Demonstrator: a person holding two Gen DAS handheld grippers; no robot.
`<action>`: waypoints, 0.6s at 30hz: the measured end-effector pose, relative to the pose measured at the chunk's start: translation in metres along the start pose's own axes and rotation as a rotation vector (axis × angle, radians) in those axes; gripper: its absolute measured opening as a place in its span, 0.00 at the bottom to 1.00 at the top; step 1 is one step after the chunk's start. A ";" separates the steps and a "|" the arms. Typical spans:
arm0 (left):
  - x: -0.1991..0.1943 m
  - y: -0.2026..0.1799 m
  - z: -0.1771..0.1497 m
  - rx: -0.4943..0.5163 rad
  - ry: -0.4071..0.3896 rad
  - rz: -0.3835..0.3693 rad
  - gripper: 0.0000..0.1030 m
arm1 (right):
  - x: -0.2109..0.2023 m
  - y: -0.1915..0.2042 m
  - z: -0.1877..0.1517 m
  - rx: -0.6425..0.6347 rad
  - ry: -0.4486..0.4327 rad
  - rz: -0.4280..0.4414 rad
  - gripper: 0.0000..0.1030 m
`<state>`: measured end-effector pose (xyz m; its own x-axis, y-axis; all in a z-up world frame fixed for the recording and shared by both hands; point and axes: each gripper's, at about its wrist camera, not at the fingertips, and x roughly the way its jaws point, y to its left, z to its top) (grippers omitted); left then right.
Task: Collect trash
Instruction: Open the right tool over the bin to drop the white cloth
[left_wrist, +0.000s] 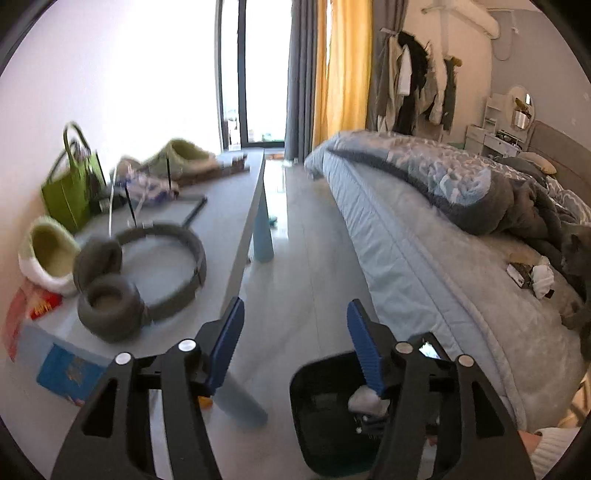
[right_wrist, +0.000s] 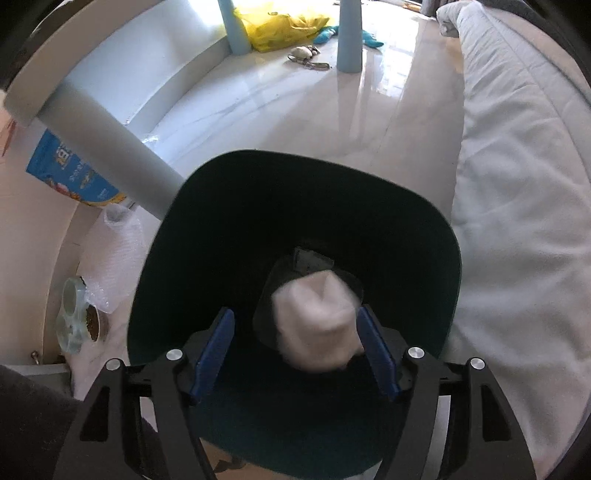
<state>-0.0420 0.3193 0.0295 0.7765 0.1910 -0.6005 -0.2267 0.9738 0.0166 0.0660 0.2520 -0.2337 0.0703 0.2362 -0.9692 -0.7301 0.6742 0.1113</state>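
In the right wrist view my right gripper (right_wrist: 295, 312) points down into a black trash bin (right_wrist: 221, 192). A crumpled white tissue (right_wrist: 314, 325), blurred, sits between its blue pads, close to the right one and clear of the left one. The jaws stand open. In the left wrist view my left gripper (left_wrist: 295, 306) is open and holds nothing, above the floor between table and bed. The same bin (left_wrist: 321, 406) shows at the lower right with a white wad (left_wrist: 364, 400) inside. A white tissue (left_wrist: 543, 277) and a dark wrapper (left_wrist: 521, 273) lie on the bed.
A grey table (left_wrist: 229, 221) on the left carries headphones (left_wrist: 140, 273), a green bag (left_wrist: 70, 192) and slippers (left_wrist: 48, 254). The bed (left_wrist: 424, 258) runs along the right. Near the bin stand a table leg (right_wrist: 110, 147), a pet bowl (right_wrist: 79, 321) and a blue packet (right_wrist: 70, 166).
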 end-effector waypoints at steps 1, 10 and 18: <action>-0.004 -0.004 0.002 0.013 -0.028 0.009 0.67 | -0.005 0.003 -0.001 -0.015 -0.011 -0.007 0.70; -0.018 -0.019 0.020 0.001 -0.062 -0.017 0.88 | -0.070 0.006 0.001 -0.052 -0.166 0.020 0.75; -0.018 -0.042 0.042 -0.023 -0.087 -0.081 0.93 | -0.148 -0.016 0.003 -0.077 -0.352 0.039 0.78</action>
<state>-0.0216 0.2797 0.0732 0.8405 0.1226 -0.5277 -0.1737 0.9836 -0.0481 0.0698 0.2085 -0.0913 0.2615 0.4958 -0.8281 -0.7850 0.6085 0.1164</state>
